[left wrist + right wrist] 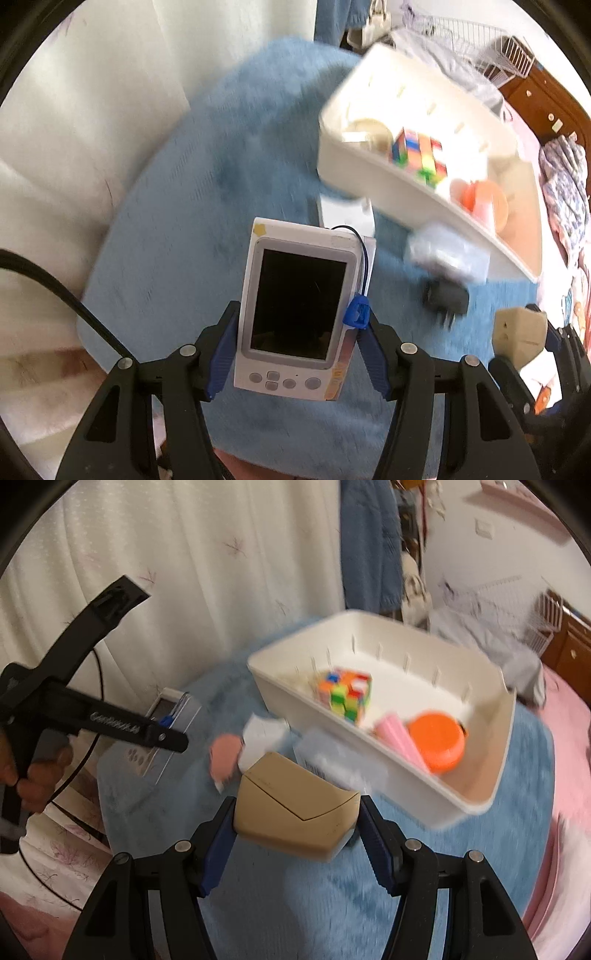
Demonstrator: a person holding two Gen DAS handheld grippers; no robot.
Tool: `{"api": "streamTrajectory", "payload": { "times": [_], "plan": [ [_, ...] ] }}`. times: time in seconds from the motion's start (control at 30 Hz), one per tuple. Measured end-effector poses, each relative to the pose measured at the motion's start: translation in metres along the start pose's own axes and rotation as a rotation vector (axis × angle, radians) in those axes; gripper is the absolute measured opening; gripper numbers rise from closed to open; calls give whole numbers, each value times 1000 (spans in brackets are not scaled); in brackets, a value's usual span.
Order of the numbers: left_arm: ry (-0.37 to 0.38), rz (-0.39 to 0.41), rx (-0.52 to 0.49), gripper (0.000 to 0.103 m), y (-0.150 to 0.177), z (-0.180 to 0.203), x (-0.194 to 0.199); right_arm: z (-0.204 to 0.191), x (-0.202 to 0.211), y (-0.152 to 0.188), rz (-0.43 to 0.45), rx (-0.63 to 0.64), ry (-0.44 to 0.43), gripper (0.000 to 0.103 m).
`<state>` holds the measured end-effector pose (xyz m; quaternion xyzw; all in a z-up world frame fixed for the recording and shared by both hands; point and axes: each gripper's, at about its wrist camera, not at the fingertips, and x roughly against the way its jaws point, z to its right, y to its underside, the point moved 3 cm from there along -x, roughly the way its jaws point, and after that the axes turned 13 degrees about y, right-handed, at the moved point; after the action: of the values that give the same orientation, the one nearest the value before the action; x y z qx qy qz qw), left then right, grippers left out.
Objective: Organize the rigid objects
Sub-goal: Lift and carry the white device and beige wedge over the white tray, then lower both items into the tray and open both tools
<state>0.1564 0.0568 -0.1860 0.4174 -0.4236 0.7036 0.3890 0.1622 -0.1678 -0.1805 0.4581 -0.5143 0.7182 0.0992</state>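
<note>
My left gripper (295, 347) is shut on a white handheld device box (295, 314) with a dark screen and a blue tag, held above the blue rug (207, 206). My right gripper (295, 830) is shut on a beige plastic case (295, 808), also seen at the right edge of the left wrist view (519, 332). A white bin (491, 760) ahead holds a colourful cube (345, 694), a pink piece (399, 738) and an orange round lid (437, 740). The bin also shows in the left wrist view (369, 158).
On the rug beside the bin lie a black plug adapter (445, 297), a clear packet (447, 253), a white card (262, 734) and a pink item (225, 757). White curtain (184, 572) stands behind. A pink bed (569, 709) lies to the right.
</note>
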Motion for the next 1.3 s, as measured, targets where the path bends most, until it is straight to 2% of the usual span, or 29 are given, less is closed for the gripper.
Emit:
{"api": "streamTrajectory", "payload": {
  "times": [0.1,0.27,0.4,0.67,0.97,1.17,1.3],
  "plan": [
    [-8,41,-13,64,-26,10,-17,-3,-3,-17,33,23,3,64],
    [-2,114,-25,64,-62,16,-16,-5,-12,-38,59,4,-13,64],
    [37,157,-10,64,-87,23,-19,-3,-21,-56,76,-21,-16,64],
    [36,203,-75,64,-137,49,-37,9,-44,-87,113,-53,-14,65],
    [29,207,-169,64,-171,81,-57,32,-71,-102,108,-81,41,65],
    [39,202,-232,64,-181,101,-67,42,-78,-108,106,-96,54,65],
    [18,252,-288,63,-184,112,-60,41,-79,-107,102,-108,51,65]
  ]
}}
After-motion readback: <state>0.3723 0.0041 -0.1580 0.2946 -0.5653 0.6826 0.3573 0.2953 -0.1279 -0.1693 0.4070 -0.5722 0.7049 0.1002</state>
